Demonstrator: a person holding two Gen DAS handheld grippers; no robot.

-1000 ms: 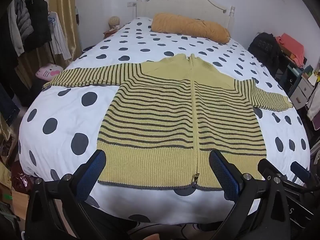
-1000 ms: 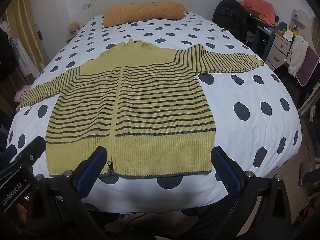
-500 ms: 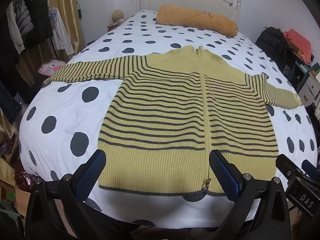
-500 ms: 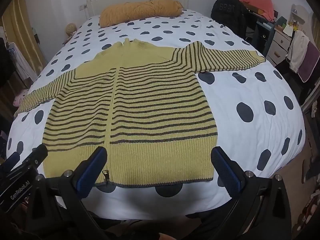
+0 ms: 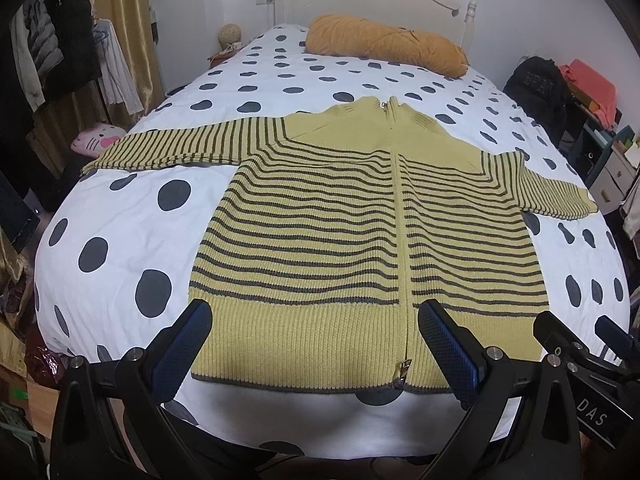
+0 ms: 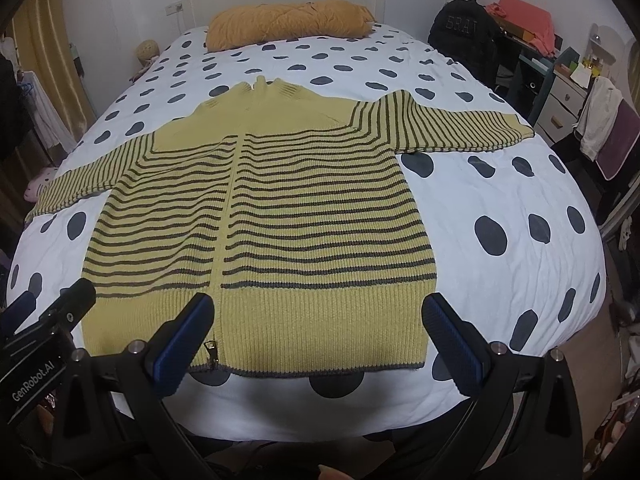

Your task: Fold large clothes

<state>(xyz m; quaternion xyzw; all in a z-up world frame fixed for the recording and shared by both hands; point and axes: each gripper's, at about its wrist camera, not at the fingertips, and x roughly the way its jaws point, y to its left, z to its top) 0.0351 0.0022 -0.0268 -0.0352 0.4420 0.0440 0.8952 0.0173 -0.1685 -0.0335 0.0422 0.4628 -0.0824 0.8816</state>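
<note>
A yellow zip cardigan with dark stripes [image 5: 328, 240] lies flat on the spotted bed, front up, both sleeves spread out; it also shows in the right wrist view [image 6: 280, 216]. Its ribbed hem faces me at the bed's near edge. My left gripper [image 5: 316, 344] is open and empty, just above the left half of the hem, with the zipper pull [image 5: 404, 370] near its right finger. My right gripper [image 6: 320, 332] is open and empty over the right half of the hem.
The white bed cover with dark spots [image 5: 120, 216] fills the scene. An orange bolster [image 5: 384, 46] lies at the headboard. Hanging clothes and a curtain [image 5: 48, 52] stand left. A black backpack [image 6: 464, 36], drawers and a chair with clothes [image 6: 608, 132] stand right.
Both grippers have moved forward and closer to the cardigan's hem. The cardigan itself has not moved.
</note>
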